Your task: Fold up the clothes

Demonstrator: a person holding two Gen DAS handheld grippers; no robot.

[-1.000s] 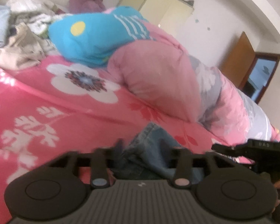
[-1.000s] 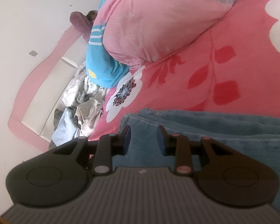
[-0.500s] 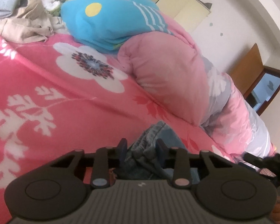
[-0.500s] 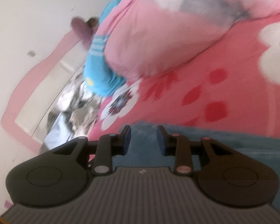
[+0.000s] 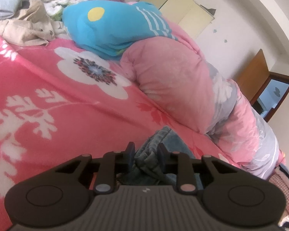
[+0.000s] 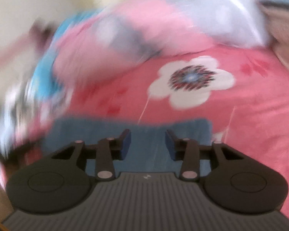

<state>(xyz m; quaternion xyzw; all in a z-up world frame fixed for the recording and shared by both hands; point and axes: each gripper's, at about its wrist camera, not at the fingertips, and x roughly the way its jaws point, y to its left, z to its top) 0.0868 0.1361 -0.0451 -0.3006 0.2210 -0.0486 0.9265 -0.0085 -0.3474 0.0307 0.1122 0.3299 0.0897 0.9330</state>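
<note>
Denim jeans [image 5: 146, 154] bunch between the closing left tool [image 5: 146, 150]; only the right view shows them flat beneath the opening, empty right tool [image 6: 148, 138].

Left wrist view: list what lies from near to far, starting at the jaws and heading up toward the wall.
Left gripper, jaws closing with bunched denim jeans between them → pink flowered blanket → rolled pink quilt → blue pillow → pale yellow cabinet.

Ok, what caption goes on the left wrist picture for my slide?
Left tongs closing on bunched blue jeans on a pink flowered blanket.
</note>
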